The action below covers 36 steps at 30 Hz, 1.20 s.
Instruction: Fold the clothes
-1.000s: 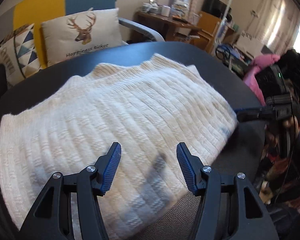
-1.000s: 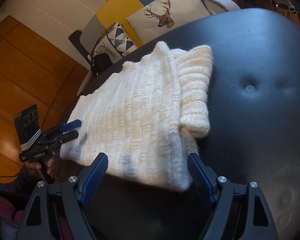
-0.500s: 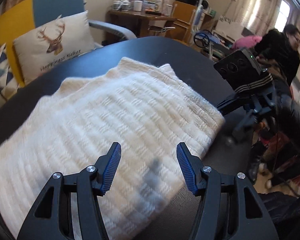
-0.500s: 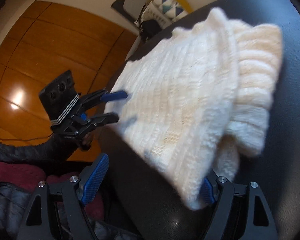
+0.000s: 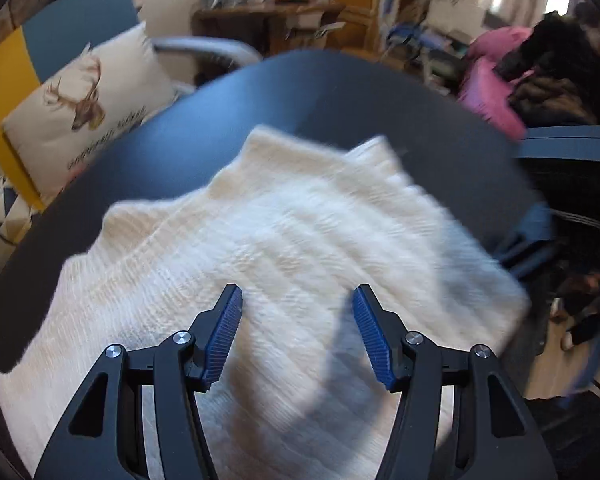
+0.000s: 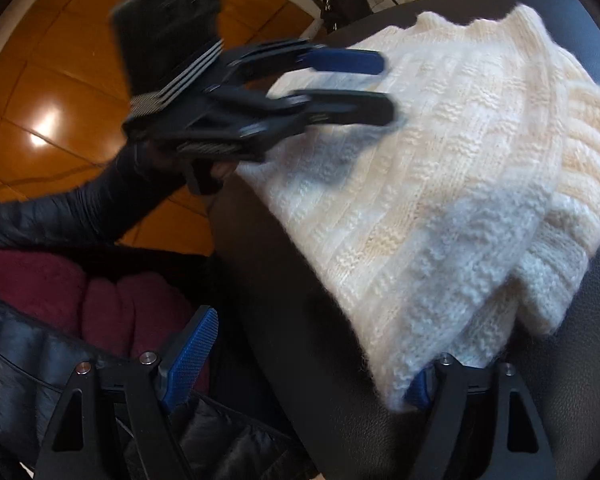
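A folded cream knitted sweater (image 5: 284, 248) lies on a black leather seat (image 5: 340, 92); it also shows in the right wrist view (image 6: 452, 168). My left gripper (image 5: 296, 312) is open and empty, just above the sweater's near part. It also shows in the right wrist view (image 6: 348, 84), hovering over the sweater's far left edge. My right gripper (image 6: 316, 356) is open at the sweater's near corner, with its right finger partly hidden under the knit. In the left wrist view it is a dark blur (image 5: 532, 240) at the sweater's right edge.
A deer-print cushion (image 5: 88, 100) rests on a yellow and blue chair behind the seat. A cluttered wooden desk (image 5: 268, 12) stands further back. A pink and black pile (image 5: 540, 80) is at the right. The wooden floor (image 6: 52, 92) and dark red and black clothing (image 6: 80, 320) lie left of the seat.
My left gripper has moved forward over the sweater. My right gripper has swung lower and closer to the sweater's near corner, whose edge now covers its right finger.
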Motion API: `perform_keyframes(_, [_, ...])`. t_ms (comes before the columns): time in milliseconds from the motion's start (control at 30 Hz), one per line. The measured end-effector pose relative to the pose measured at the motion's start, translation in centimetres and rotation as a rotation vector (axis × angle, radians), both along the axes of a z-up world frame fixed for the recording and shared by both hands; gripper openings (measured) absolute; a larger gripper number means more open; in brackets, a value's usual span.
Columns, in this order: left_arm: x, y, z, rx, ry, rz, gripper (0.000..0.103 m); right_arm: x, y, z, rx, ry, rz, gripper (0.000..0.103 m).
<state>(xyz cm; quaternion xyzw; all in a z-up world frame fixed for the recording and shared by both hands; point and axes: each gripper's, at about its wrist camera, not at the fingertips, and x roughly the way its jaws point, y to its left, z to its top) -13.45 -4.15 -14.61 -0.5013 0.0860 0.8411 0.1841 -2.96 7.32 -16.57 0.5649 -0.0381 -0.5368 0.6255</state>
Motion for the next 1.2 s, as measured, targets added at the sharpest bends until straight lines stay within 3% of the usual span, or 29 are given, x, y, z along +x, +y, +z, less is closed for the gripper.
perform_keyframes(100, [-0.7,-0.6,-0.8,0.033,0.001,0.03,0.068,0.6,-0.3,-0.6,0.014,-0.007,0.025,0.084])
perform_keyframes(200, [-0.8,-0.6,-0.7,0.026,0.004,0.031,0.069,0.6,0.0,-0.2,0.019,-0.015,0.013,0.084])
perform_keyframes(333, [0.1,-0.3,0.8,0.094,0.036,0.0,0.069,1.4,0.4,0.5,0.019,-0.019,0.021,0.084])
perform_keyframes(433, [0.5,1.2,-0.3,-0.005,0.017,-0.047,0.069,1.5,0.8,-0.5,0.029,-0.059,-0.001,0.084])
perform_keyframes(467, [0.4,1.1,-0.5,-0.004,0.017,-0.048,0.07,1.7,0.9,-0.6,0.034,-0.064,-0.002,0.083])
perform_keyframes(533, [0.2,1.0,-1.0,0.001,0.015,-0.046,0.073,2.2,1.4,0.2,0.062,-0.039,0.003,0.083])
perform_keyframes(633, [0.4,0.1,0.3,0.078,0.014,-0.003,0.073,2.2,2.8,1.5,0.105,-0.004,-0.04,0.083])
perform_keyframes(800, [4.3,-0.6,1.9,0.124,0.034,-0.059,0.073,2.7,3.7,4.5,0.154,0.097,-0.128,0.083])
perform_keyframes(1000, [10.2,-0.8,0.1,0.079,-0.004,-0.112,0.073,4.3,-0.9,6.3,0.114,0.17,-0.09,0.083])
perform_keyframes(1100, [11.0,-0.4,-2.1,0.04,-0.065,-0.13,0.073,3.4,-4.7,4.5,0.192,0.174,-0.049,0.083])
perform_keyframes(1200, [12.2,-0.3,-2.3,0.019,-0.038,-0.152,0.073,4.6,-6.9,2.7,0.303,0.171,0.045,0.083])
